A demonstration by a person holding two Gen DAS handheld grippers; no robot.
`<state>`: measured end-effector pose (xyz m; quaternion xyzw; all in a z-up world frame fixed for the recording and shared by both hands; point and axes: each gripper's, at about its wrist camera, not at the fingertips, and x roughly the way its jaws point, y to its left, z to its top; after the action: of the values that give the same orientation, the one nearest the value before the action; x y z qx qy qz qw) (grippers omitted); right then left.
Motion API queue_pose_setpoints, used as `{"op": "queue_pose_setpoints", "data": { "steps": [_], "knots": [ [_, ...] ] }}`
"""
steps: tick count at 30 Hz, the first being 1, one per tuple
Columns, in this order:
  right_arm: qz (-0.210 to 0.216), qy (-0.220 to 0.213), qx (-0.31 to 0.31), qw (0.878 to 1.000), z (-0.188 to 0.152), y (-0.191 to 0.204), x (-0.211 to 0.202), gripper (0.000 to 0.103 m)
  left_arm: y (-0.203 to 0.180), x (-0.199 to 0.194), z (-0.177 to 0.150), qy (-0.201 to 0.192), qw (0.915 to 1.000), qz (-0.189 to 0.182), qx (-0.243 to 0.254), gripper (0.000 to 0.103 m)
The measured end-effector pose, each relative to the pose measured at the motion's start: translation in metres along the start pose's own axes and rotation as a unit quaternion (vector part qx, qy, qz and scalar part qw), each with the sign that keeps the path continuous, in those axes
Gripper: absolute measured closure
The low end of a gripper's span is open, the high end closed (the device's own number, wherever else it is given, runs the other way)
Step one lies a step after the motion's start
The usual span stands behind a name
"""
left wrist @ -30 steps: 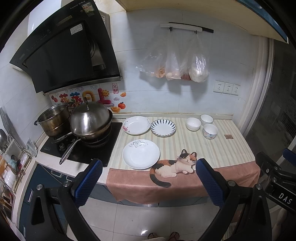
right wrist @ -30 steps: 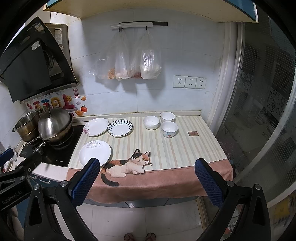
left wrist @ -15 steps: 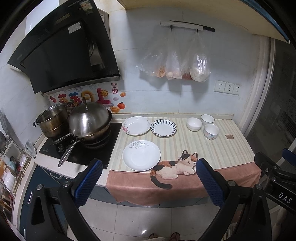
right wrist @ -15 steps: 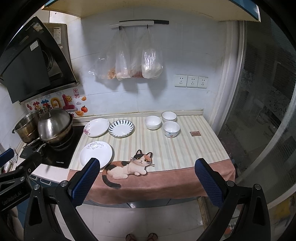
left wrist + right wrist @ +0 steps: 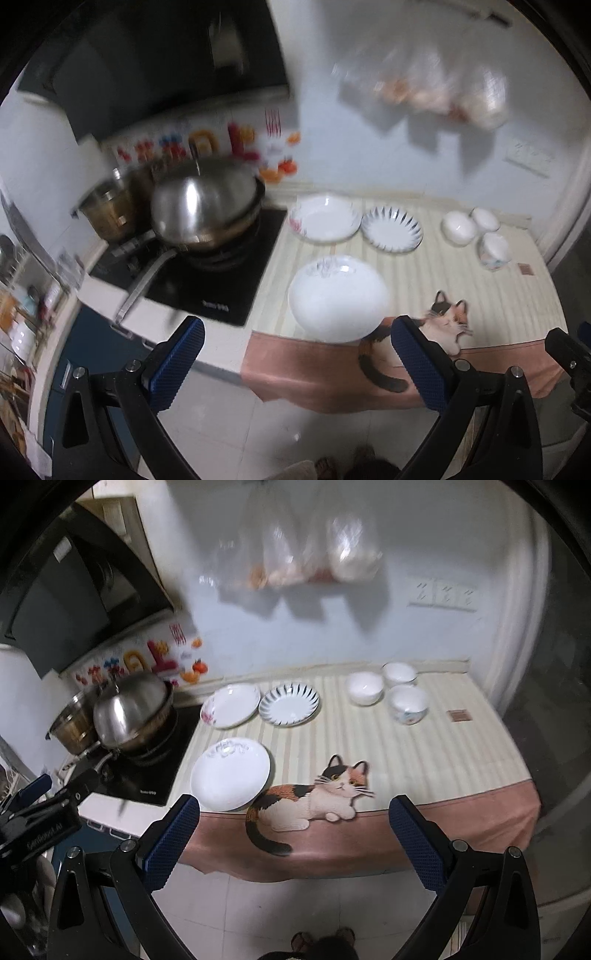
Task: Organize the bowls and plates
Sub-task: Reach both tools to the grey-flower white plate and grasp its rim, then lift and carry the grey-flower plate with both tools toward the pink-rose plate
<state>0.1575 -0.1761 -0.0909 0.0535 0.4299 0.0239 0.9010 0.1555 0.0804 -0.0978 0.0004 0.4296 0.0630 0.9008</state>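
Nothing appears sorted yet, though the views are blurred. Three plates (image 5: 231, 773) lie separately beside the stove (image 5: 147, 771); three bowls (image 5: 364, 688) cluster toward the counter's far end. The left gripper (image 5: 295, 363) and right gripper (image 5: 293, 842) hover short of the counter, jaws wide apart, empty.

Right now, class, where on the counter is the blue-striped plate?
In the right wrist view, the blue-striped plate lies at the back of the striped cloth, just right of the pink-flowered plate and left of the three bowls.
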Motion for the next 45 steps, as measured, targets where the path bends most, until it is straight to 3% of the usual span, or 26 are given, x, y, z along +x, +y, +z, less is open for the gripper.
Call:
{"op": "queue_pose_setpoints", "data": {
  "steps": [9,16,21,26,28,31,38,45],
  "knots": [
    [0.05,0.117,-0.017,0.992,0.036,0.002,0.207,0.0,0.012,0.166,0.016,0.131,0.9906,0.011,-0.038,0.001],
    [0.118,0.226,-0.016,0.967,0.045,0.009,0.369,0.011,0.022,0.296,0.006,0.244,0.9662,-0.01,-0.083,0.022],
    [0.16,0.283,-0.019,0.946,0.04,0.023,0.441,0.025,0.023,0.339,-0.002,0.275,0.9565,-0.002,-0.097,0.034],
    [0.193,0.315,-0.031,0.929,0.035,0.038,0.476,0.043,0.025,0.357,-0.007,0.291,0.9513,-0.011,-0.101,0.05],
    [0.207,0.324,-0.031,0.923,0.035,0.044,0.486,0.063,0.025,0.36,-0.01,0.296,0.9494,-0.016,-0.104,0.062],
    [0.208,0.328,-0.039,0.921,0.034,0.052,0.493,0.087,0.027,0.359,-0.014,0.297,0.9488,-0.017,-0.106,0.066],
    [0.203,0.324,-0.048,0.923,0.036,0.047,0.488,0.091,0.026,0.345,-0.016,0.288,0.9513,-0.017,-0.109,0.072],
    [0.2,0.306,-0.043,0.93,0.05,0.017,0.466,0.091,-0.005,0.316,-0.002,0.268,0.9584,-0.035,-0.09,0.072]
  ]
}}
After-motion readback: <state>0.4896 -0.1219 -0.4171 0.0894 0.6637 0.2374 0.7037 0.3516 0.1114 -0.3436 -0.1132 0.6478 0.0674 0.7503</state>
